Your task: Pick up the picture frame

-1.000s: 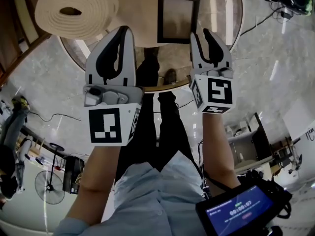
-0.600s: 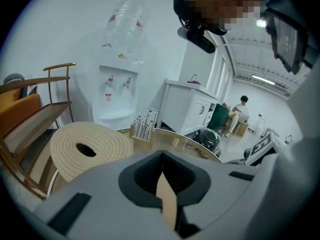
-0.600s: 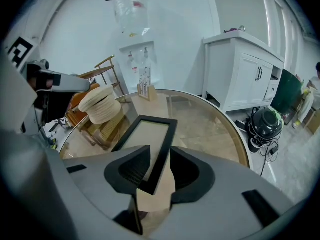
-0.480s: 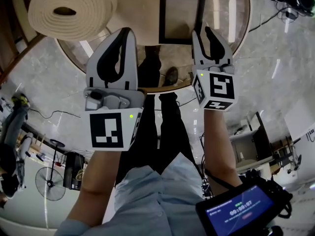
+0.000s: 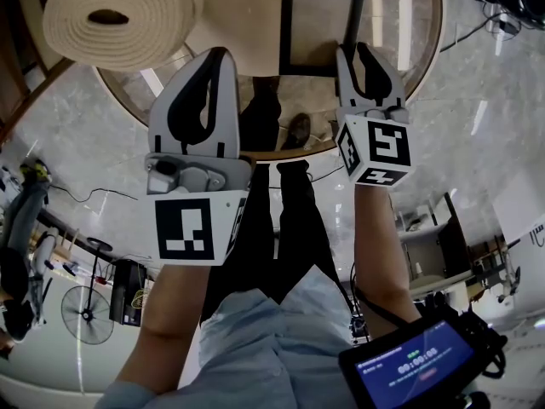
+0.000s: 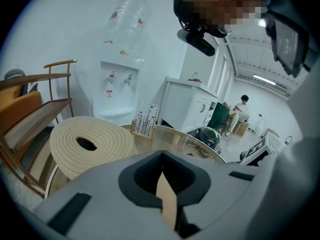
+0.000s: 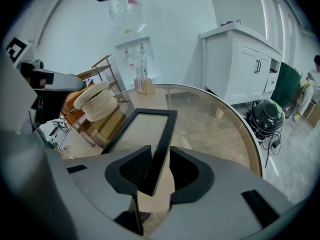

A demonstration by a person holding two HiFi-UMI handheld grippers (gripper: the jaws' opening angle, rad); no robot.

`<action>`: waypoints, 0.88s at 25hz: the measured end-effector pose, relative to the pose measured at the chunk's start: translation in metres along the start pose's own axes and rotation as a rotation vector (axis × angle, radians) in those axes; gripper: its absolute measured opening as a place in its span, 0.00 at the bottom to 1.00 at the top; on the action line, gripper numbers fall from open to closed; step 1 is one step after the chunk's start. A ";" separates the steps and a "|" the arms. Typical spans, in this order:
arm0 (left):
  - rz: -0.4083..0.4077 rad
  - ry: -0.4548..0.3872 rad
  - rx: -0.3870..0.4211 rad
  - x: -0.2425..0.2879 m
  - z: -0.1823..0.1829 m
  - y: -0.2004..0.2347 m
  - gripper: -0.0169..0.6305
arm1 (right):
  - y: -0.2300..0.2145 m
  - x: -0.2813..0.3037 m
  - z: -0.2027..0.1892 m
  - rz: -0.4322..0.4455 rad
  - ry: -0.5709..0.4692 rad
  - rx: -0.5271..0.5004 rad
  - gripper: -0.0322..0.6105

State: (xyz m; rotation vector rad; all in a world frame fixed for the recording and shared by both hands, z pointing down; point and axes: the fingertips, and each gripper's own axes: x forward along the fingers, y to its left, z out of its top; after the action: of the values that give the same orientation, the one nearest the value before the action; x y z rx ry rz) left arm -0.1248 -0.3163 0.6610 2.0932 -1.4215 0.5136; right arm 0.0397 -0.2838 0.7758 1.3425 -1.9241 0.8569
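Note:
The picture frame is black with a glass pane and lies flat on the round glass table. In the right gripper view, the frame has its near right corner between the jaws. My right gripper is open, one jaw on each side of the frame's right rail, and a thin gap shows beside the rail. My left gripper hovers over the table's near edge, left of the frame. Its jaws are shut and hold nothing.
A thick coiled cream mat sits on the table's left side. A wooden chair, a water dispenser and a white cabinet stand beyond the table. A small card holder stands on its far edge.
My right gripper has moved forward, so its jaws now sit around the frame's near right corner. The left gripper has barely moved.

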 end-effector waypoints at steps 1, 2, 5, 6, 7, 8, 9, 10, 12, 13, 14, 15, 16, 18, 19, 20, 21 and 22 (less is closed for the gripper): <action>0.000 0.001 0.000 0.000 0.000 0.000 0.04 | 0.001 0.001 0.000 0.004 -0.002 0.005 0.25; 0.001 0.002 -0.001 0.000 0.000 0.001 0.04 | 0.001 0.001 0.000 0.008 -0.004 0.013 0.24; 0.002 -0.003 -0.001 0.000 0.001 0.000 0.04 | 0.001 0.001 -0.001 0.017 -0.005 0.044 0.23; 0.001 -0.004 -0.001 -0.001 0.002 0.000 0.04 | 0.001 0.001 -0.002 0.018 -0.004 0.053 0.22; 0.000 -0.005 0.000 -0.001 0.003 -0.001 0.04 | 0.001 0.001 -0.002 0.016 -0.001 0.057 0.22; 0.000 -0.005 0.002 -0.001 0.004 -0.001 0.04 | 0.001 0.000 -0.001 0.011 0.002 0.056 0.21; 0.001 -0.005 0.004 -0.002 0.006 -0.001 0.04 | 0.001 0.000 0.000 0.005 0.005 0.053 0.21; 0.001 -0.006 0.007 -0.002 0.007 -0.001 0.04 | 0.000 -0.001 0.002 -0.001 0.005 0.048 0.20; 0.003 -0.009 0.009 -0.003 0.010 -0.001 0.04 | 0.000 -0.002 0.008 -0.015 -0.004 0.028 0.18; 0.003 -0.011 0.009 -0.004 0.012 -0.001 0.04 | 0.000 -0.003 0.012 -0.022 -0.009 0.014 0.18; 0.003 -0.013 0.009 -0.005 0.013 -0.002 0.04 | 0.001 -0.005 0.015 -0.027 -0.013 0.002 0.18; 0.003 -0.015 0.009 -0.006 0.014 -0.002 0.04 | 0.001 -0.006 0.017 -0.031 -0.016 -0.009 0.17; 0.002 -0.017 0.010 -0.006 0.016 -0.003 0.04 | 0.001 -0.008 0.020 -0.035 -0.019 -0.016 0.17; 0.002 -0.023 0.010 -0.007 0.021 -0.005 0.04 | 0.001 -0.011 0.024 -0.041 -0.025 -0.030 0.17; 0.001 -0.027 0.011 -0.007 0.023 -0.006 0.04 | 0.000 -0.012 0.027 -0.045 -0.031 -0.036 0.17; 0.001 -0.030 0.013 -0.008 0.025 -0.006 0.04 | 0.000 -0.014 0.029 -0.049 -0.037 -0.041 0.17; 0.001 -0.034 0.016 -0.010 0.026 -0.007 0.04 | 0.000 -0.016 0.031 -0.053 -0.043 -0.045 0.17; 0.000 -0.036 0.019 -0.011 0.027 -0.007 0.04 | 0.001 -0.018 0.034 -0.056 -0.050 -0.049 0.17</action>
State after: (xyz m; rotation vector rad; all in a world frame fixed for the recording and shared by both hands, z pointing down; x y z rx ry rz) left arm -0.1221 -0.3233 0.6316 2.1271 -1.4425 0.4938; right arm 0.0399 -0.3007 0.7412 1.3938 -1.9230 0.7512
